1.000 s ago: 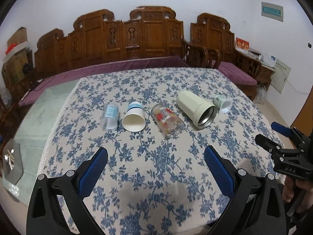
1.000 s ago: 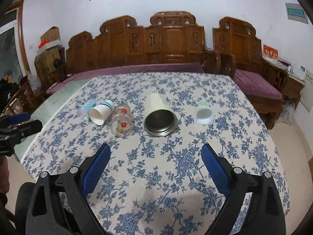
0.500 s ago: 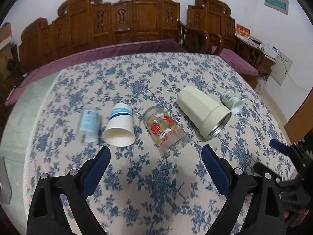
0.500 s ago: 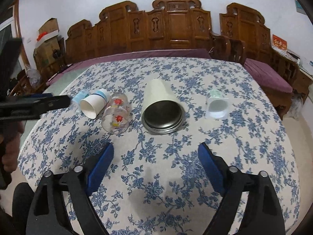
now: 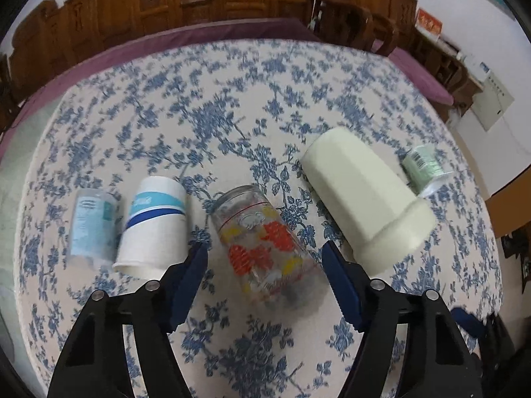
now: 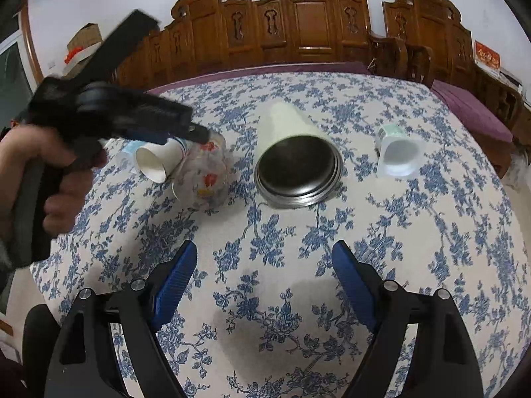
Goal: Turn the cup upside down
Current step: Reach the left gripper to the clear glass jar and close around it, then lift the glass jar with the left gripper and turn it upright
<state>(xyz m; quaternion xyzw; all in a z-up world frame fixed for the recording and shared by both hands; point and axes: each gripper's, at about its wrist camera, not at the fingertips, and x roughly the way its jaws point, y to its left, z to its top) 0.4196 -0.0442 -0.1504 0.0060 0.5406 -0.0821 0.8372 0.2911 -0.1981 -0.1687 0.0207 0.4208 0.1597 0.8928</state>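
Note:
Several cups lie on their sides in a row on the flowered tablecloth (image 5: 232,106). A clear glass with red and yellow print (image 5: 265,245) lies in the middle, also in the right wrist view (image 6: 205,175). My left gripper (image 5: 265,262) is open just above it, one finger on each side, not touching. A white paper cup with a blue band (image 5: 154,225) lies to its left, a large cream cup with a steel inside (image 5: 365,195) to its right. My right gripper (image 6: 265,262) is open and empty, short of the cream cup's mouth (image 6: 298,172).
A small clear plastic cup (image 5: 93,222) lies at the far left and a small green-labelled cup (image 5: 423,165) at the far right. Carved wooden benches (image 6: 298,26) with purple cushions stand behind the table. The table's right edge (image 5: 481,232) is near.
My left gripper has moved forward and down over the row until its open fingers straddle the printed glass. My right gripper has moved a little closer to the cream cup.

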